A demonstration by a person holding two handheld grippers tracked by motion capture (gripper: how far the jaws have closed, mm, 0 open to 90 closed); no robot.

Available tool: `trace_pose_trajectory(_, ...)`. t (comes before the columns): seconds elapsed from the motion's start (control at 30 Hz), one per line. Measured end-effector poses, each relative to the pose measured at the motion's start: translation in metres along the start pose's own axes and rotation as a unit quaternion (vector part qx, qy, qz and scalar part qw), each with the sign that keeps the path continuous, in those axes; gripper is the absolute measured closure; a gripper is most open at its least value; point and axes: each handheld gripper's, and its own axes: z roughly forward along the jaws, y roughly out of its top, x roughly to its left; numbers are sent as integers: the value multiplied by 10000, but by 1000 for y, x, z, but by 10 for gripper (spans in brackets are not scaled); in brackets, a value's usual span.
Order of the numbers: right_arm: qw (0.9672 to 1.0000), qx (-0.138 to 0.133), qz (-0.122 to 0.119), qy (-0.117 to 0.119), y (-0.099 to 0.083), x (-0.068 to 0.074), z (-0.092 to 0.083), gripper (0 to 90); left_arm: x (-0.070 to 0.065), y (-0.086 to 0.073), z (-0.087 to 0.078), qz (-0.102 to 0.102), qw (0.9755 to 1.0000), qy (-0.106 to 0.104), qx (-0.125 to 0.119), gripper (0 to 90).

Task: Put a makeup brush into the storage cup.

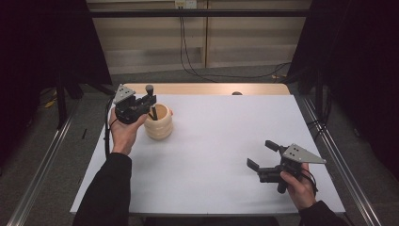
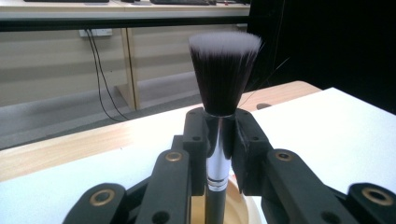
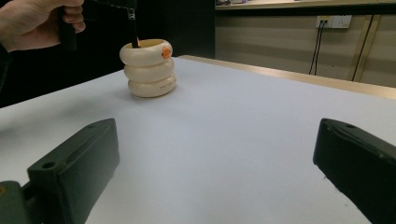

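table [image 1: 221,155]: white top, wood strip at 12 o'clock edge
holder [image 1: 159,123]: cream ringed pot, at 10 o'clock
right gripper [image 1: 261,154]: at 4 o'clock, jaws apart, empty
left gripper [image 1: 151,102]: above holder, clamping brush
brush [image 2: 223,77]: upright, handle in holder

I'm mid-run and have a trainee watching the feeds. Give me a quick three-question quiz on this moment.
1. True or false: the left gripper is shut on the makeup brush, bristles up.
2. Which part of the brush is inside the cream ribbed holder? A) the bristles B) the lower end of the handle C) no part
3. How do the right gripper's jaws stand, and is anything between them?

Key
1. True: in the left gripper view both jaws press on the silver ferrule.
2. B: the handle's lower end dips into the holder's mouth.
3. Wide open and empty, low over the white table, pointing toward the holder.
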Motion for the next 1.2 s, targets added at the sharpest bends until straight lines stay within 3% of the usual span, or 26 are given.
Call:
trace_pose_trajectory(0.27, 10000, 18, 1, 6, 0, 0, 0, 0, 0, -7, -2, -41, 10000, 25, 42, 775)
trace_pose_trajectory(0.3, 10000, 12, 10, -5, 0, 0, 0, 0, 0, -9, -2, -78, 10000, -45, 7, 775)
trace_pose_trajectory(0.5, 10000, 8, 13, -31, 0, -1, 0, 0, 1, -18, 1, -93, 9999, 31, 64, 774)
trace_pose_trajectory(0.7, 10000, 21, 27, -40, 0, -1, 0, 0, -3, -20, 0, -92, 9999, -52, 43, 774)
trace_pose_trajectory(1.0, 10000, 44, 2, -16, -1, -2, 0, 0, -2, -29, 4, -140, 9998, 34, 150, 772)
trace_pose_trajectory(1.2, 10000, 39, -3, -32, -1, -2, 1, 0, -5, -30, 3, -193, 9996, -97, 178, 771)
